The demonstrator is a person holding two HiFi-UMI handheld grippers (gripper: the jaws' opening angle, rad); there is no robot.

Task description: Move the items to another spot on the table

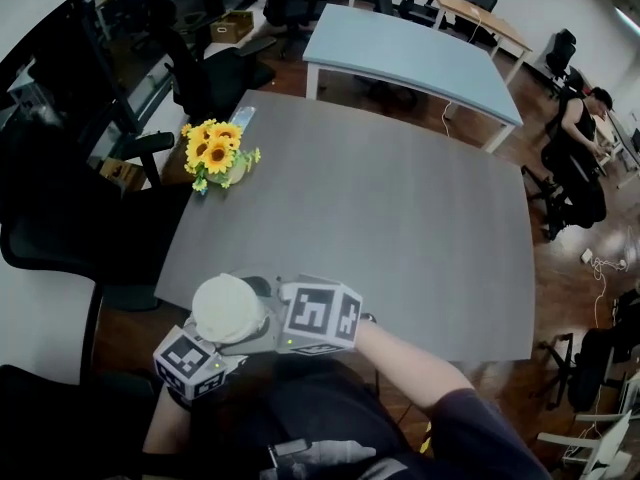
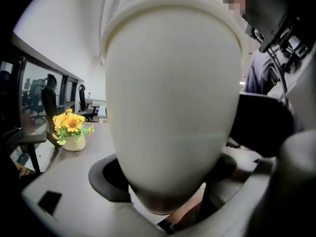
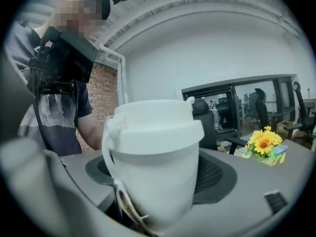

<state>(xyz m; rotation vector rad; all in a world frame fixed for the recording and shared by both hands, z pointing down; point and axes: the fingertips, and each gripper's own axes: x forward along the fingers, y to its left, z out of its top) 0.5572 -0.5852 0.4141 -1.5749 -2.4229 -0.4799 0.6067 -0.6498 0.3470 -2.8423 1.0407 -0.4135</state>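
On my left, the left gripper (image 1: 205,353) has its jaws wide around the cup (image 1: 228,308), dark pads pressed to its lower sides. The cup is a plain cream-white tumbler, tapering toward its base, with a white snap-on lid and side strap. I see it raised over the near edge of the grey table (image 1: 380,218). The right gripper (image 1: 300,318) clasps it too.

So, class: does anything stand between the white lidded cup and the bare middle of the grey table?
Nothing visible does. The white lidded cup is held by the left hand-held gripper and right hand-held gripper at the grey table's near edge. The sunflower pot stands aside, far left.
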